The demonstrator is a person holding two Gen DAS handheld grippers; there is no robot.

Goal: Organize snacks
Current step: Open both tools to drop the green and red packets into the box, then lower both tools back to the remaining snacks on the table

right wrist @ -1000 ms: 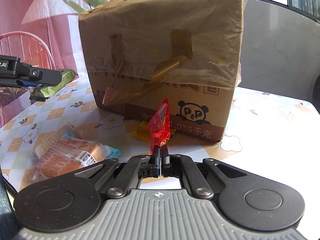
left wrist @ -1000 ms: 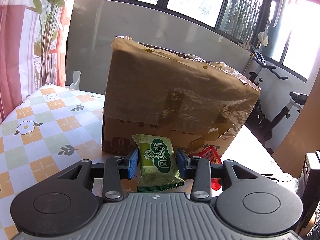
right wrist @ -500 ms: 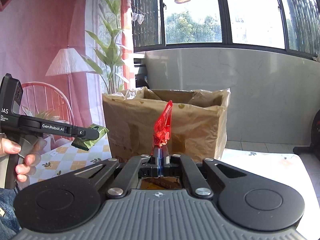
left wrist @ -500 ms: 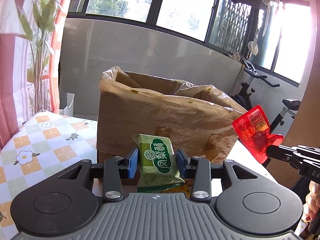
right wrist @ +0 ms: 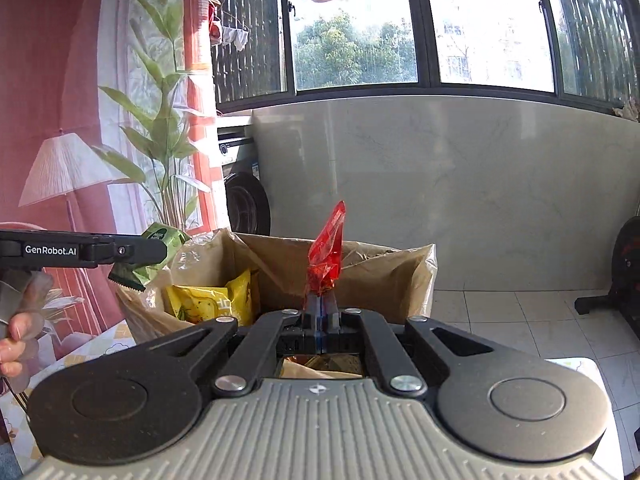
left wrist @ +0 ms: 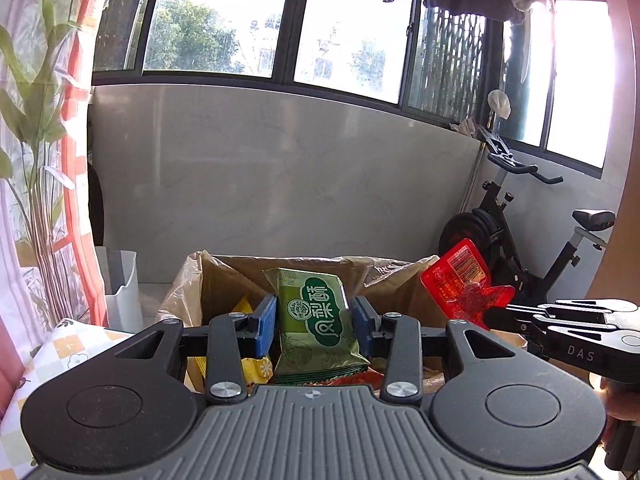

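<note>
My left gripper (left wrist: pixel 316 326) is shut on a green snack packet (left wrist: pixel 316 316), held upright just over the near rim of an open cardboard box (left wrist: pixel 224 280) lined with a brown plastic bag. My right gripper (right wrist: pixel 320 312) is shut on a thin red snack packet (right wrist: pixel 326 256), which stands up from its tips above the same box (right wrist: pixel 384 276). In the left wrist view the red packet (left wrist: pixel 460 276) and right gripper (left wrist: pixel 496 314) come in from the right. In the right wrist view the left gripper (right wrist: pixel 156 250) with the green packet (right wrist: pixel 160 240) shows at the left. Yellow packets (right wrist: pixel 212 300) lie inside the box.
A checked flowered tablecloth (left wrist: pixel 68 344) covers the table under the box. A white bin (left wrist: pixel 120 284) stands on the floor behind it and an exercise bike (left wrist: pixel 520 248) at the right. A person's hand (right wrist: pixel 16 332) holds the left gripper.
Both grippers have risen with their packets from table height, beside the box, to above its open top. The inside of the box has come into view.
</note>
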